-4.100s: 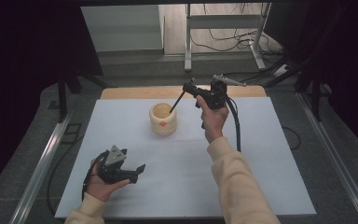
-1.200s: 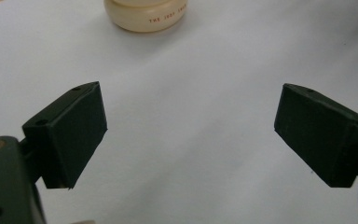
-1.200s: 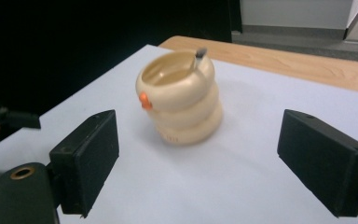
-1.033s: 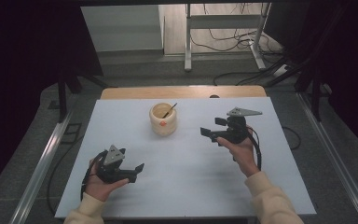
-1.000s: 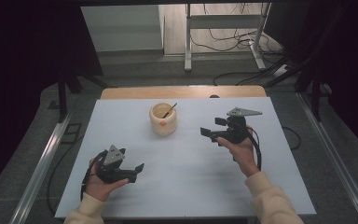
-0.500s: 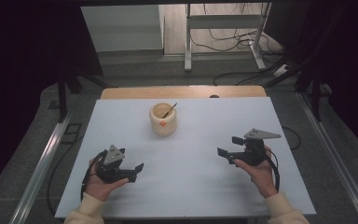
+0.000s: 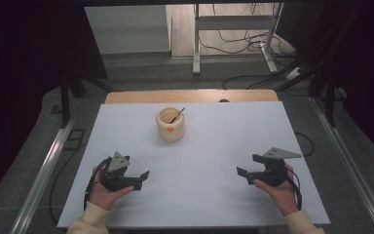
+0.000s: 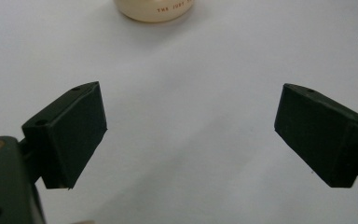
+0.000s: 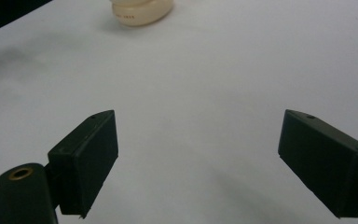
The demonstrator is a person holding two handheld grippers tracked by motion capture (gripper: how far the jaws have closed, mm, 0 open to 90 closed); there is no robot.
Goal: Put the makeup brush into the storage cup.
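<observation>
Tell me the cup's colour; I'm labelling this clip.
Cream, with small reddish lettering near its base; the cup shows best in the left gripper view.

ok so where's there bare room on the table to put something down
Nearly all of the white table is bare. The widest free patch lies between the left hand-held gripper and the right hand-held gripper, in front of the cream cup that holds a thin stick. The strips left and right of the cup are free too. Only the two near corners are taken, by the hands.
</observation>
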